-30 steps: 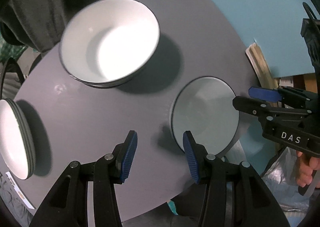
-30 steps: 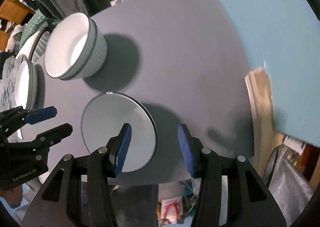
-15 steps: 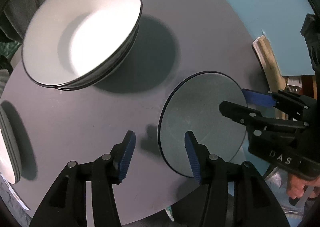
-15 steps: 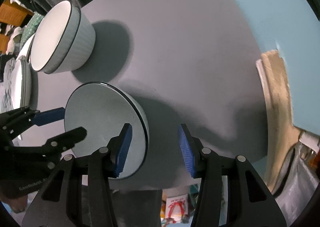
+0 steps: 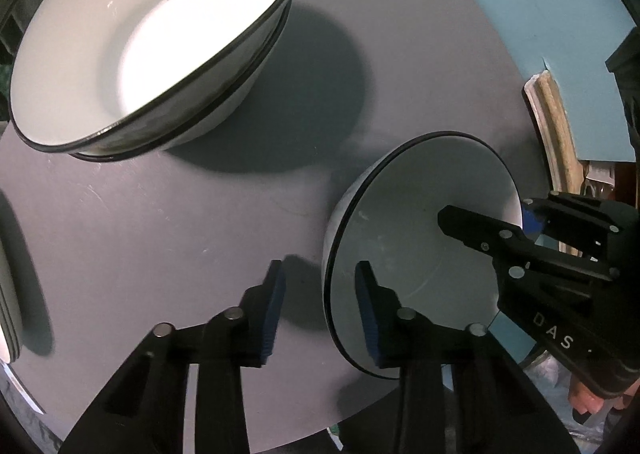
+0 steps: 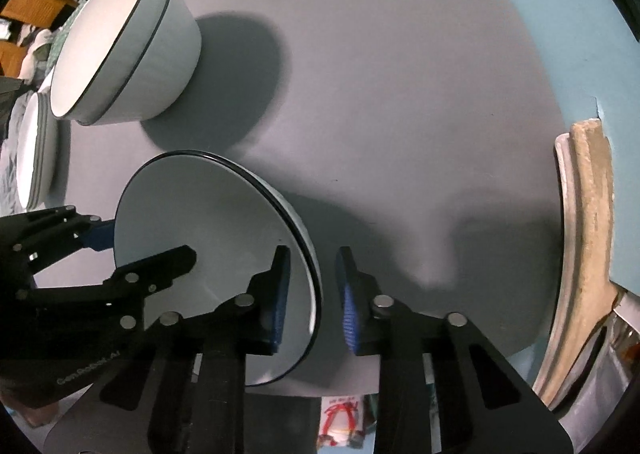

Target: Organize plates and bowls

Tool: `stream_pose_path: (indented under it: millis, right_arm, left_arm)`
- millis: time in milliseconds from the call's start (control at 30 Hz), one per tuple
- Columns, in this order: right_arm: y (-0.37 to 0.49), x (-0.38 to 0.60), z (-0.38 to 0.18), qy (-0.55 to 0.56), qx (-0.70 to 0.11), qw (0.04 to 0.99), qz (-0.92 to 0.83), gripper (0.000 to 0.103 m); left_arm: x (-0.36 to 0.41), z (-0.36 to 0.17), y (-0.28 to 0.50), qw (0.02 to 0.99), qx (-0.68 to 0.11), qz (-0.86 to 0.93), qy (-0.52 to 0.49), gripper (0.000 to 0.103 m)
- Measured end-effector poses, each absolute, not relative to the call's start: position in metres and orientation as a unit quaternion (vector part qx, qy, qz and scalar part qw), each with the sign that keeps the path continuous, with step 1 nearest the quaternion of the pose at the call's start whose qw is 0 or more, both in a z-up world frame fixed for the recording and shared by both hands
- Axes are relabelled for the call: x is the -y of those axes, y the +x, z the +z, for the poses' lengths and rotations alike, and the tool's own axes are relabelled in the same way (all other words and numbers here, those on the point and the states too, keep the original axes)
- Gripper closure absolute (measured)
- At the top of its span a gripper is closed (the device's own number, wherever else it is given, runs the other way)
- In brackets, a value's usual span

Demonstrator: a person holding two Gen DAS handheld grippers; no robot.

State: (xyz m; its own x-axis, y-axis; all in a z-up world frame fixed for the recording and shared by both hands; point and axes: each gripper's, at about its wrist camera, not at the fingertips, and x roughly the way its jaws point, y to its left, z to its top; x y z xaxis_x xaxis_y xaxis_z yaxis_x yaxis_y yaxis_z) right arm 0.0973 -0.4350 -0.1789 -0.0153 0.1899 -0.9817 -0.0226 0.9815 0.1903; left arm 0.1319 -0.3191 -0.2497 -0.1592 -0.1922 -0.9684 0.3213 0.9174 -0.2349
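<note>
Grey round tabletop (image 6: 400, 93) carrying everything, lit from one side, long shadows thrown.

Largest on it: stacked white bowls (image 5: 152, 41) with dark rims, far left corner, well apart from both tongs. Two rims visible, so two bowls nested, as far as can be told. Same stack (image 6: 120, 49) seen side-on from the right wrist.

Next: single bowl (image 5: 416, 238), dark-rimmed, near the front edge of the tabletop, between the two tongs. In the right wrist view the same bowl (image 6: 208, 238), mouth facing the cameras; whether tilted up or lying flat, cannot tell through the fisheye.

Decisive relation: bowl rim passing through both gaps at once. Left tongs (image 5: 320, 310) open, one pad (image 5: 368, 314) inside the bowl, the other outside over bare tabletop, rim's left edge between them, no contact evident. Right tongs (image 6: 314, 292) likewise open, straddling the rim's right edge, inner pad (image 6: 280, 294) over the bowl's inside. Opposite sides, neither nearer; likely a two-handed pinch and lift next.

Smallest in view: plate stack (image 6: 36, 157) at the far left edge, several rims, count uncertain.

Tally: three bowls, one plate stack, two tongs.
</note>
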Motion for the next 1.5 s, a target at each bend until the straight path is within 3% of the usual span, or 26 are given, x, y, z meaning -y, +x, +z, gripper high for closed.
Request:
stream_pose_path:
  millis: [267,1133,1500]
  right_arm:
    - [0.103,0.426,-0.177,0.054,-0.709,0.699,0.071,0.093]
    - [0.121,0.336,-0.176,0.019,-0.716,0.684,0.137,0.094]
    - [0.111,0.319,-0.183,0.012,-0.721,0.676,0.15,0.093]
  left_arm:
    - [0.314,-0.251,0.134,0.645,-0.734,-0.209,0.037,0.091]
    - [0.231,-0.255,0.121,0.656,-0.741,-0.14,0.02,0.092]
    - [0.24,-0.253,0.12,0.66,-0.739,-0.135,0.007,0.092]
